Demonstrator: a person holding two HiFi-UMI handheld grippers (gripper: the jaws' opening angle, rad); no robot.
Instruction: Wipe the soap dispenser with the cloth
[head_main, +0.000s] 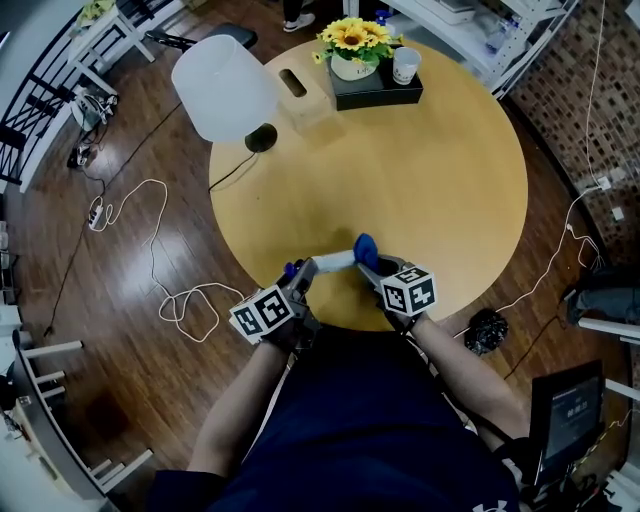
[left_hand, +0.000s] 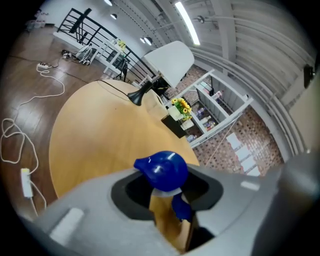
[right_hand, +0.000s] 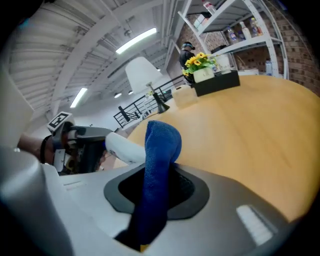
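1. Working at the near edge of the round wooden counter (head_main: 450, 170), I have both tools lifted clear of its top. Nothing of the task rests on the wood. The white lamp (head_main: 225, 85) and the flower pot (head_main: 352, 52) stand well apart on the far side.
2. My left hand-held gripper (head_main: 305, 272) is clamped on the soap dispenser (head_main: 335, 262), holding it in the air, lying nearly level and pointing toward my right side. So picking it up is done.
3. My right hand-held gripper (head_main: 372, 272) is clamped on the cloth (right_hand: 160, 165), which runs up through the jaws. So that pick-up is done too.
4. In the head view the dispenser's white body spans the gap between the two grippers. In the left gripper view its blue pump head (left_hand: 162, 170) pokes out beyond the jaws.
5. The blue cloth's rounded top stands right at the dispenser's far end in the right gripper view. I cannot tell whether it is touching or just beside.
6. I judge the wiping is only at its start. The pictures show no sign of how much has been rubbed, so the body and the pump head are left to do. The part under my left jaws would need a change of grip.
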